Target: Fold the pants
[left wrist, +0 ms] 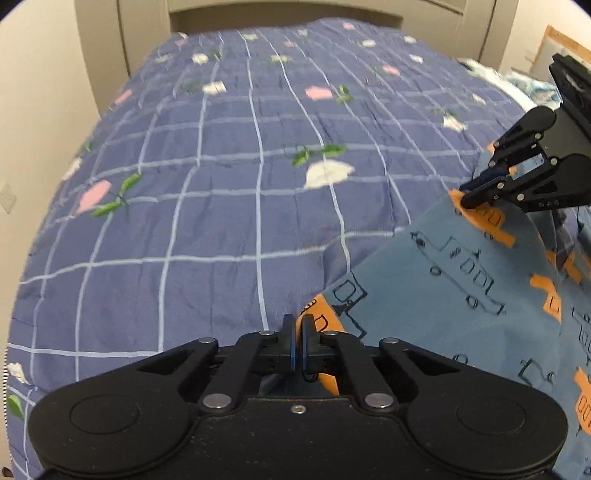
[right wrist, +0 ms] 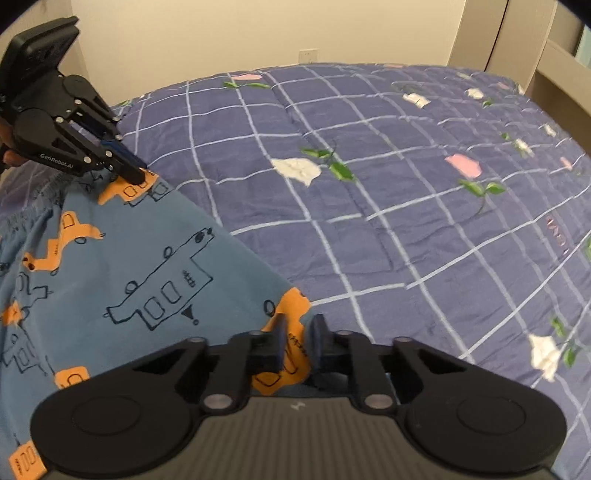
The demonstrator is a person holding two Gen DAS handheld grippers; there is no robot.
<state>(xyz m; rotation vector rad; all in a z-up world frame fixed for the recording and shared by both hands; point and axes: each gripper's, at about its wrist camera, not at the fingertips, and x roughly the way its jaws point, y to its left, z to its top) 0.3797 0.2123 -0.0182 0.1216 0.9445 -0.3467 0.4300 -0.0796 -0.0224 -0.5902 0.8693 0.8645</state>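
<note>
Blue pants (left wrist: 461, 295) printed with orange vehicles and outlined cars lie on a quilted bed. In the left wrist view my left gripper (left wrist: 298, 328) is shut on the edge of the pants, its pads pinching an orange patch. My right gripper (left wrist: 469, 197) shows at the right, its tips down on another corner of the cloth. In the right wrist view the pants (right wrist: 129, 277) fill the lower left. There my right gripper (right wrist: 300, 332) is shut on the orange-printed edge, which sits between its fingers. My left gripper (right wrist: 138, 173) pinches the far corner at the upper left.
The bed wears a purple-blue quilt (left wrist: 221, 184) with a white grid and flower prints, which spreads wide beyond the pants (right wrist: 406, 221). A beige bed frame (left wrist: 280, 14) and walls close the far side. A wall socket (right wrist: 308, 55) sits behind the bed.
</note>
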